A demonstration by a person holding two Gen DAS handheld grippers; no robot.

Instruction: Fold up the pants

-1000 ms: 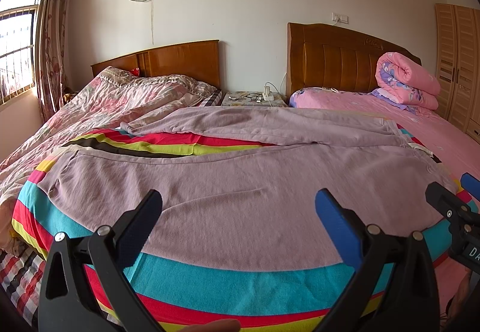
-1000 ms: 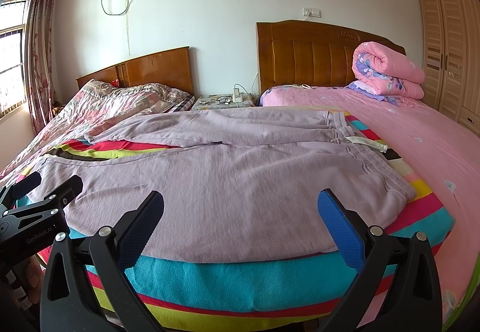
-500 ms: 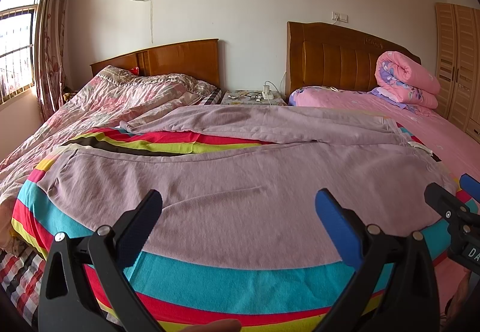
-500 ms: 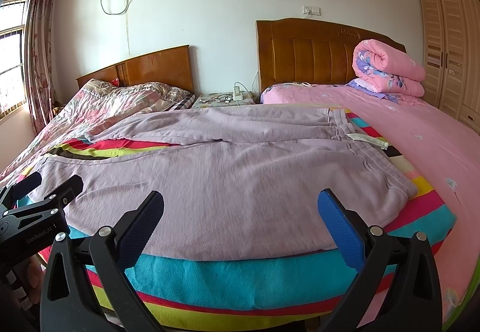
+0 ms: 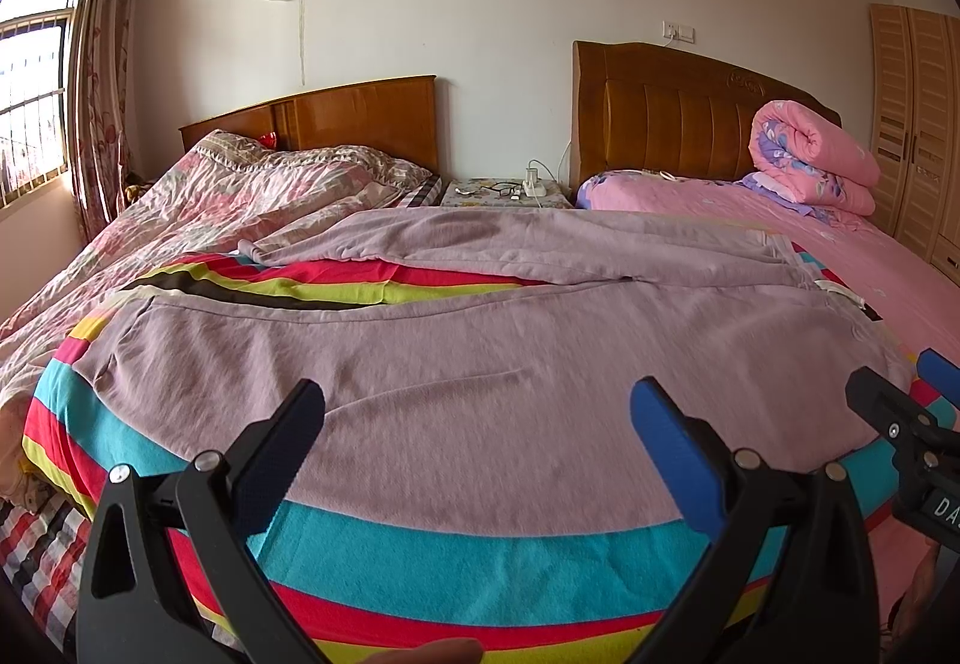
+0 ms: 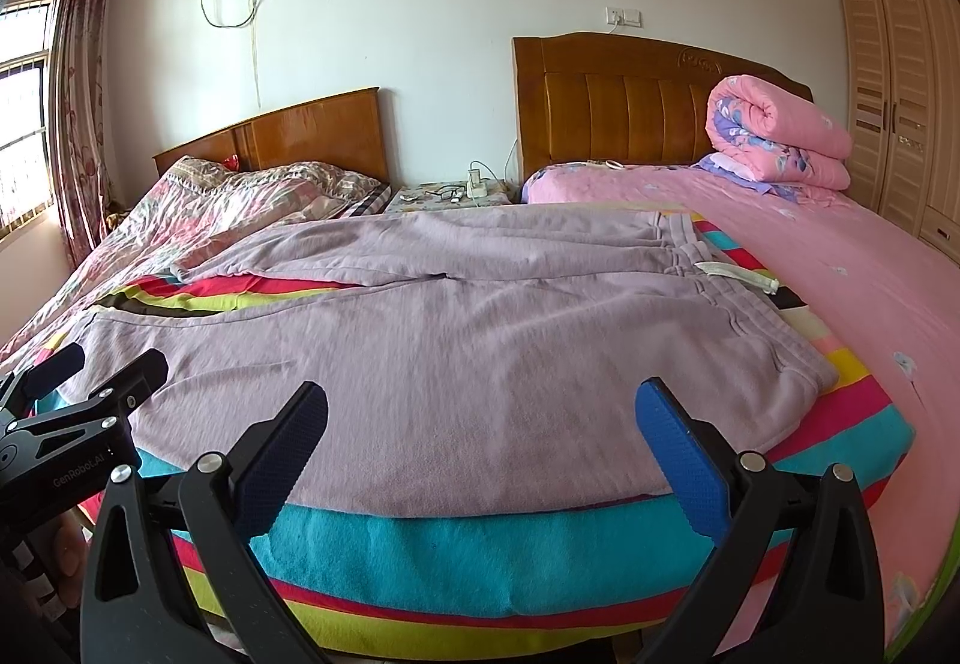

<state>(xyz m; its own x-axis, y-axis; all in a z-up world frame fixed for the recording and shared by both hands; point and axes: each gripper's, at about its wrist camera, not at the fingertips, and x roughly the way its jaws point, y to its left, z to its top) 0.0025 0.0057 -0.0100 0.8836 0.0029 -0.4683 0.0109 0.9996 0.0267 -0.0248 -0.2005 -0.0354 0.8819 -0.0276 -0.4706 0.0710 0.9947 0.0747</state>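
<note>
Barely anything had shifted: both my left gripper (image 5: 477, 427) and right gripper (image 6: 480, 427) hovered, jaws spread, at the bed's near edge, pants (image 6: 456, 340) unfolded.

"GenRobot.AI" on left tool (image 6: 72, 382) body; "DA", cut off by frame, on right tool (image 5: 924, 394).

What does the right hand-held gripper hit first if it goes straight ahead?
Most likely the pants: the open right hand-held gripper points at the near leg, spread flat on the striped blanket. Nothing stands between. Depth is unclear, so it could pass just above the cloth.
</note>
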